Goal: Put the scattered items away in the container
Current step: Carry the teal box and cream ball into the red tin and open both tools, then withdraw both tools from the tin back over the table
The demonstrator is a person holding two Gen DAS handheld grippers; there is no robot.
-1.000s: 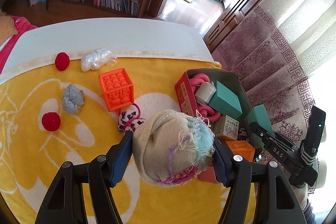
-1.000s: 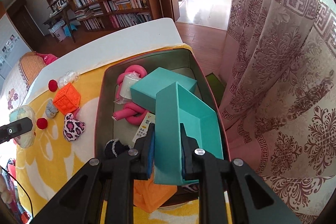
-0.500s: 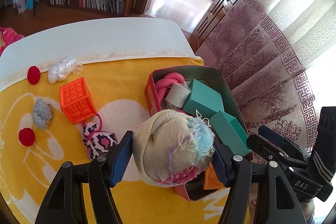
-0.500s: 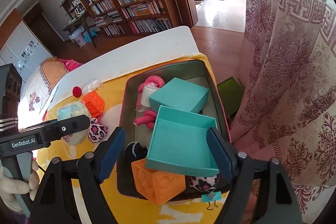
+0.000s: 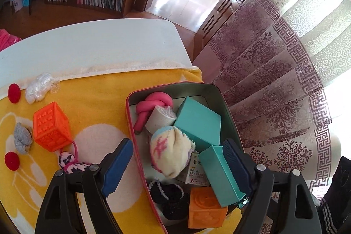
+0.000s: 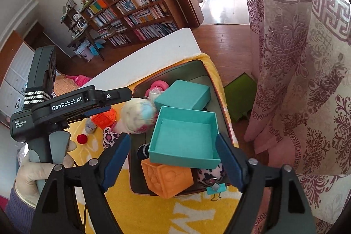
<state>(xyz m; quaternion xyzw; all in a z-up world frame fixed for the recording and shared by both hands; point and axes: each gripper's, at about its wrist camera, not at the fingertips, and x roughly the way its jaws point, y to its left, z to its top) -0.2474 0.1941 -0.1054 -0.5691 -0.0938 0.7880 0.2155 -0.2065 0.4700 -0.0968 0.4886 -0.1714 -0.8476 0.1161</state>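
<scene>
Currently, the left gripper [image 5: 178,165] hangs above the tin [image 5: 219,93] with its fingers [image 5: 117,168] spread wide and holding nothing. Directly beneath them, a balled sock [image 5: 170,152] lies inside the tin, resting against a closed teal box [image 5: 198,122]. The right gripper [image 6: 172,162] also has wide, empty fingers [image 6: 115,159] and sits over the near end of the tin. Below it, an open teal box [image 6: 185,140] rests on an orange cube [image 6: 165,179]. A pink knotted tube [image 5: 151,106] occupies the far end of the tin. On the yellow blanket [image 5: 94,98] to the left of the tin lie a second orange cube [image 5: 51,126], a leopard-print scrunchie [image 5: 70,162], a grey shell-shaped item [image 5: 22,140], two red balls [image 5: 14,92] and a white plastic bundle [image 5: 39,88]. The white surface [image 5: 92,45] extends beyond the blanket.
</scene>
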